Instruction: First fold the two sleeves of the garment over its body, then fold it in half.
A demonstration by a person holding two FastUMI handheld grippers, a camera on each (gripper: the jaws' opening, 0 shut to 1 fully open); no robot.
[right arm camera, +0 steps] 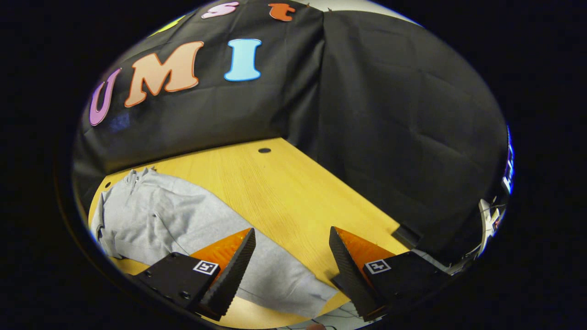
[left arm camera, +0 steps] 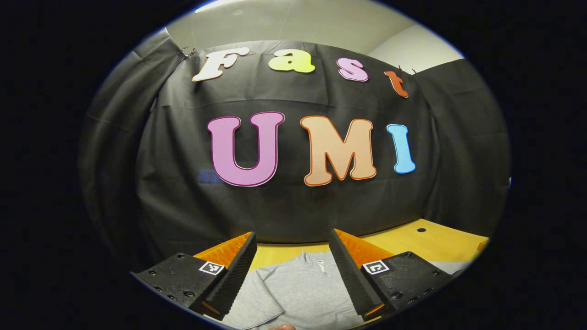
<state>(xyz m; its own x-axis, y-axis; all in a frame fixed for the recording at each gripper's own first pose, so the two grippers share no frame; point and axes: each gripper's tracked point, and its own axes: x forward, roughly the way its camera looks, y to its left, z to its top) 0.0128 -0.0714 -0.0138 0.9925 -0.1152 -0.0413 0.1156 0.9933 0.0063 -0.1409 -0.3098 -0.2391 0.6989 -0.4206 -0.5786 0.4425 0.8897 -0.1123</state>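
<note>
Grey fleece: garment [right arm camera: 156,215] spread flat on yellow wooden table [right arm camera: 284,192], collar toward the booth wall.
Right sleeve [right arm camera: 275,270]: stretched out long from body toward near table edge, cuff end lying between and just ahead of right gripper [right arm camera: 292,256].
Right gripper state: fingers wide apart, gripping nothing, raised over the sleeve.
Left gripper [left arm camera: 292,259]: equally spread, empty, aimed at collar [left arm camera: 316,263] and chest.
Nearer hand: right one, judged best placed for that cuff.
Fold direction: likely across toward body, leftward in right gripper view.
</note>
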